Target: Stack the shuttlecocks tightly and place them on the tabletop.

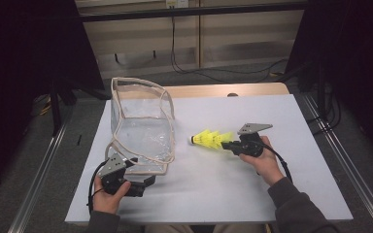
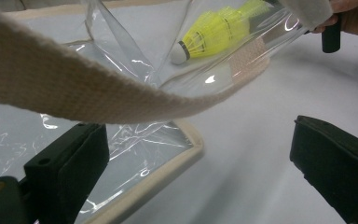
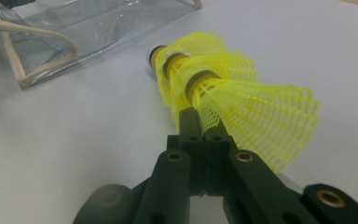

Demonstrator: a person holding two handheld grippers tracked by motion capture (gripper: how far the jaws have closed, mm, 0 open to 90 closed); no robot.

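Observation:
A clear plastic bag (image 1: 141, 124) with beige trim stands open on the left of the white table top (image 1: 213, 194). My left gripper (image 1: 148, 180) lies at the bag's near corner. Its jaws are open and wide apart (image 2: 193, 135), with the bag's trimmed corner (image 2: 168, 172) lying between them untouched. The bag's beige strap (image 2: 74, 88) hangs across the left gripper view. My right gripper (image 1: 228, 144) is shut (image 3: 191, 122) on the skirt of a nested stack of yellow shuttlecocks (image 3: 242, 98). The shuttlecocks (image 1: 209, 139) point cork-first at the bag, a short way right of it.
A wooden table edge (image 1: 223, 90) shows behind the white top. Metal rails (image 1: 340, 160) run along both sides, and cables (image 1: 213, 73) lie on the floor behind. Open table surface lies between the two hands and to the far right.

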